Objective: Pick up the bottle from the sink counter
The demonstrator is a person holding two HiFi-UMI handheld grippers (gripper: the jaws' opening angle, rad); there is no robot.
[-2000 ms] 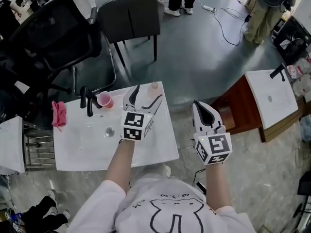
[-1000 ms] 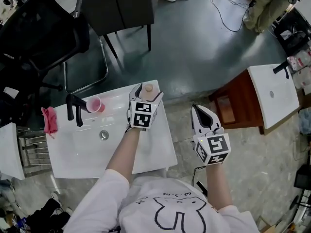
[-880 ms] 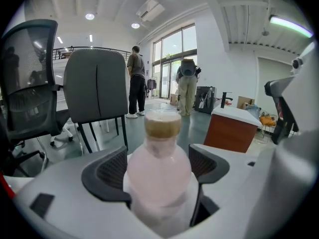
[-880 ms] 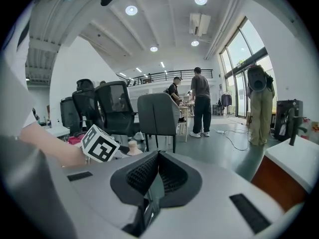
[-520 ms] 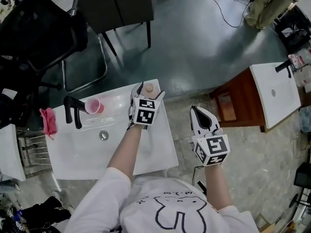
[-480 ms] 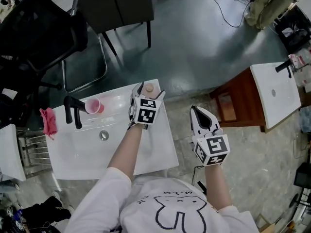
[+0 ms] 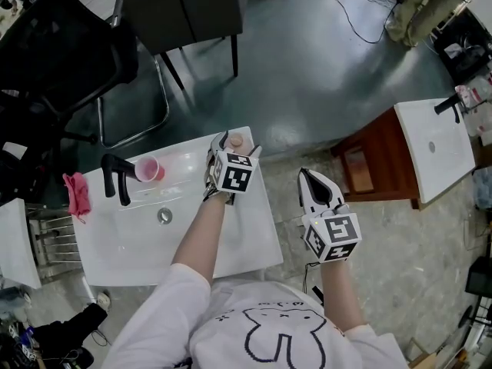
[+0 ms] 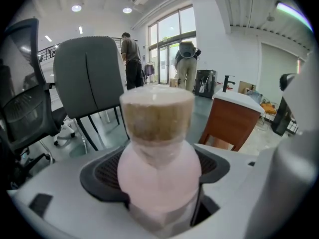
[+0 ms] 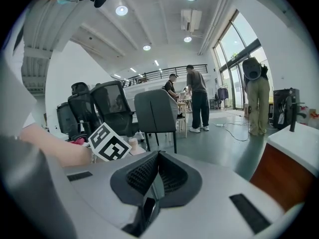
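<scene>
Sink counter point(image 7: 247, 241): white top with a basin and a drain point(image 7: 164, 216) left of the middle.
Bottle point(image 7: 236, 139): pale pink body with a tan cap, upright at the counter's far right corner, close to the far edge. Whether its base rests on the counter cannot be made out.
Left gripper point(image 7: 235, 147): reaches over the right half of the counter towards the far edge, one jaw on each side of the bottle. In the left gripper view the bottle point(image 8: 158, 168) fills the gap, and both ribbed pads press against its body, below the cap.
Right gripper point(image 7: 307, 175): held off the counter's right edge, above the floor and well apart from the bottle. In the right gripper view its jaws are closed together with nothing between them.
Faucet point(image 7: 115, 177): black, at the far left part of the counter.
Cup point(image 7: 148, 169): pink, just right of the faucet, near the far edge.
Cloth point(image 7: 76, 194): pink, at the counter's left edge.
Chair point(image 7: 184, 10): dark, on the floor beyond the far edge.
</scene>
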